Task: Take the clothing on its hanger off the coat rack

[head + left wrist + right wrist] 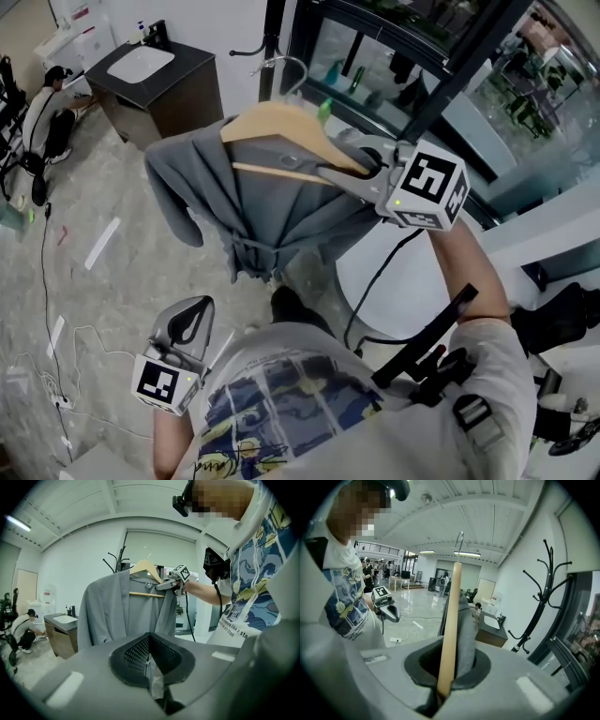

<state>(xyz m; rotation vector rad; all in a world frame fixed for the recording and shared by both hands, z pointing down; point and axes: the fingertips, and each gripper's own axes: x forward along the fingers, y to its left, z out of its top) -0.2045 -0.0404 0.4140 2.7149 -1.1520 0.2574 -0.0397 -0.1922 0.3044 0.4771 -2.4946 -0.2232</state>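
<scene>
A grey jacket (253, 206) hangs on a wooden hanger (281, 127), held in the air in front of me. The hanger's metal hook (286, 70) is free of the black coat rack (272, 37) behind it. My right gripper (323, 173) is shut on the hanger's right arm and the jacket shoulder; in the right gripper view the wood (451, 634) and grey cloth (465, 639) run up out of its jaws. My left gripper (192, 319) hangs low at my left side, shut and empty, pointing towards the jacket (122, 616).
A dark cabinet with a white sink (159, 80) stands at the back left, with a crouching person (47, 108) beside it. Cables (56, 366) lie on the marble floor. A glass wall (394, 66) is behind the rack.
</scene>
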